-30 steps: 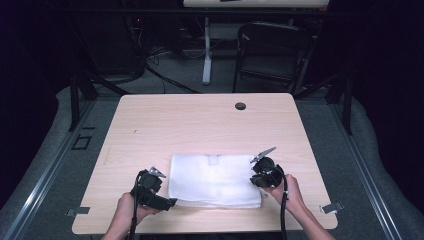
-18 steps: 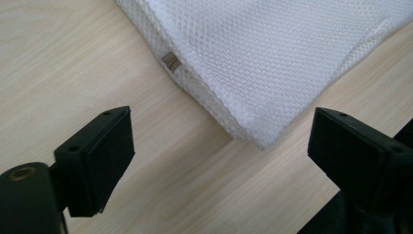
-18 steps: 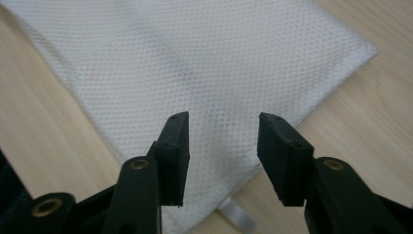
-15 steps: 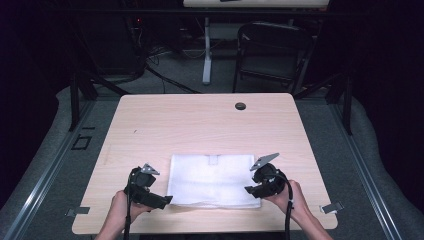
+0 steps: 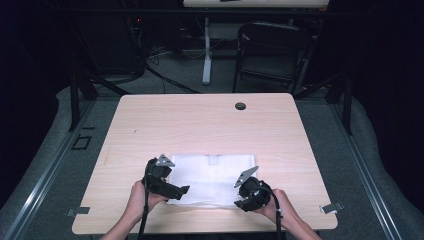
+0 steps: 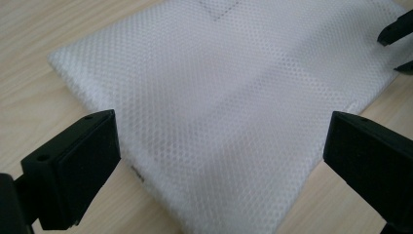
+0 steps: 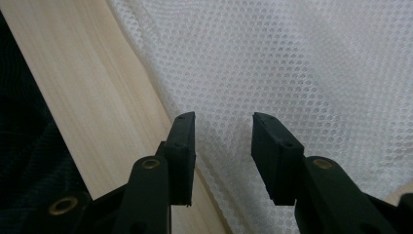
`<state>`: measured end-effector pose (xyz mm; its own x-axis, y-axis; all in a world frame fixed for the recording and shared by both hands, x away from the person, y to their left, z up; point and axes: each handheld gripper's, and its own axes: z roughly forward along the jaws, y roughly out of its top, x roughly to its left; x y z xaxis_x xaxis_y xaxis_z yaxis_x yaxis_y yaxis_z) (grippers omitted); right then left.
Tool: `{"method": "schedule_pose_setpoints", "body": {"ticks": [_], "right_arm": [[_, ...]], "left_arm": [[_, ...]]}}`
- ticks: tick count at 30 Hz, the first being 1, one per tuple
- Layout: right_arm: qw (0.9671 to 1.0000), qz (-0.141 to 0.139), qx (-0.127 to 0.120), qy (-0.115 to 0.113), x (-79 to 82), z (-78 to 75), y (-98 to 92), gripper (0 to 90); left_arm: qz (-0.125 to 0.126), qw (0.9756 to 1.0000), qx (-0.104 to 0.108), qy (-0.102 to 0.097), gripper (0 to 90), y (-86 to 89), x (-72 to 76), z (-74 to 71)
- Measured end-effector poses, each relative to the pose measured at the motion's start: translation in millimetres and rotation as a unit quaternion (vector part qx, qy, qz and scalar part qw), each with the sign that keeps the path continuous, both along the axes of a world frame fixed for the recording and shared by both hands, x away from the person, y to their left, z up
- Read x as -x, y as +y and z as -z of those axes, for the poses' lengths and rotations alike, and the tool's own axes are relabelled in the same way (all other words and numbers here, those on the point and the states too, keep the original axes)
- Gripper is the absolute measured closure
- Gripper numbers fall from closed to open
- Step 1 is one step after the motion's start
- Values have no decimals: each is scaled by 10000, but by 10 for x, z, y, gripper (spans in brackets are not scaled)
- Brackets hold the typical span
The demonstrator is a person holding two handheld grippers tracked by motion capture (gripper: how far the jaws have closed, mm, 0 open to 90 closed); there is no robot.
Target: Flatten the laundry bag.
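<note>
A folded white mesh cloth point(image 5: 212, 177) lies flat near the front edge of the wooden table point(image 5: 200, 125). My left gripper point(image 5: 180, 190) is at the cloth's near left corner. In the left gripper view it point(image 6: 219, 156) stands wide open, with the cloth point(image 6: 219, 83) spread between and beyond its jaws. My right gripper point(image 5: 240, 201) is at the cloth's near right part. Its jaws point(image 7: 223, 141) stand a little apart just over the cloth point(image 7: 292, 63), close to the cloth's edge, holding nothing. The right gripper's fingertips point(image 6: 395, 33) show at the far corner in the left gripper view.
A dark round grommet point(image 5: 240, 106) sits in the table near its far edge. Small metal clips point(image 5: 332, 206) are fixed at the front corners. Behind the table stand a black chair point(image 5: 272, 50) and a white table leg point(image 5: 206, 55). Dark floor surrounds the table.
Both grippers have moved inward onto the cloth's near corners; the right one also came closer to the front edge. The cloth has not moved.
</note>
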<state>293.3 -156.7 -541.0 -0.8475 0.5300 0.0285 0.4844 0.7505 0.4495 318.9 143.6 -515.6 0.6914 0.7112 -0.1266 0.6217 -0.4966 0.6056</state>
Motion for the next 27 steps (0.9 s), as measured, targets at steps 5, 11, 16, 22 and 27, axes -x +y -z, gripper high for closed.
{"method": "schedule_pose_setpoints", "body": {"ticks": [5, 11, 16, 22, 27], "right_arm": [[9994, 40, 283, 210, -47, 105, 36, 775], [9991, 179, 288, 258, -78, 107, 26, 900], [9989, 275, 192, 319, -83, 92, 20, 900], [9988, 404, -66, 261, -78, -41, -36, 900], [9980, 536, -305, 170, -88, -170, -76, 900]], "left_arm": [[134, 9998, -111, -24, 2, -148, -66, 42], [422, 9989, -195, 15, 17, -242, -33, 97], [585, 9979, -263, 58, 18, -292, 21, 146], [709, 9972, -231, -14, 18, -323, 62, 129], [764, 9970, -136, 5, 18, -341, 105, 125]]}}
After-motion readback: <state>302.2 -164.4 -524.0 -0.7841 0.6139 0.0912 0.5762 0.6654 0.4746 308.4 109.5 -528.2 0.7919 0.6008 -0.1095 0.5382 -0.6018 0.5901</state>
